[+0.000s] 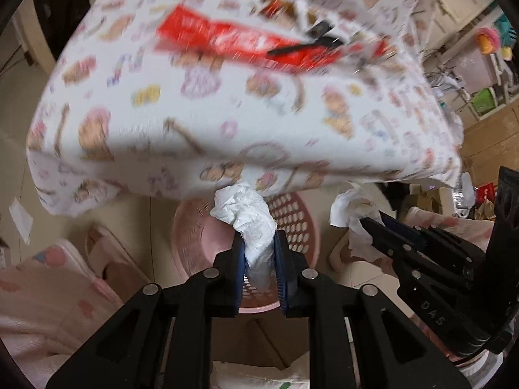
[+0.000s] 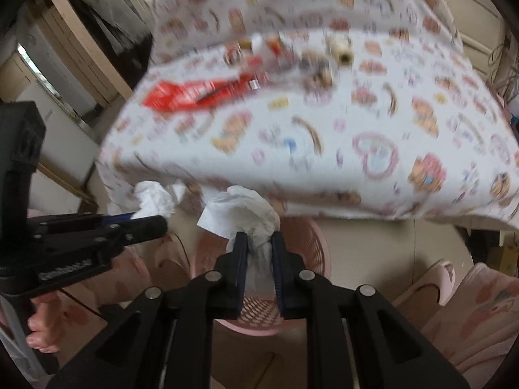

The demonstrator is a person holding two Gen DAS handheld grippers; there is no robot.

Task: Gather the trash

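Observation:
My left gripper point(image 1: 259, 240) is shut on a crumpled white tissue point(image 1: 249, 220) and holds it above a pink perforated basket point(image 1: 298, 217) on the floor. My right gripper point(image 2: 259, 240) is shut on another crumpled white tissue point(image 2: 246, 214) above the same basket point(image 2: 308, 243). Each gripper shows in the other's view: the right one point(image 1: 373, 223) with its tissue point(image 1: 352, 214), the left one point(image 2: 155, 220) with its tissue point(image 2: 155, 197). A red wrapper point(image 1: 233, 39) and small bits of trash point(image 2: 324, 61) lie on the patterned table top behind.
A table with a white cartoon-print cloth point(image 1: 194, 113) overhangs the basket. Pink stools or cushions point(image 2: 470, 308) stand to both sides on the beige floor. Cardboard boxes and clutter point(image 1: 486, 123) fill the right. A paper scrap point(image 1: 21, 220) lies on the floor left.

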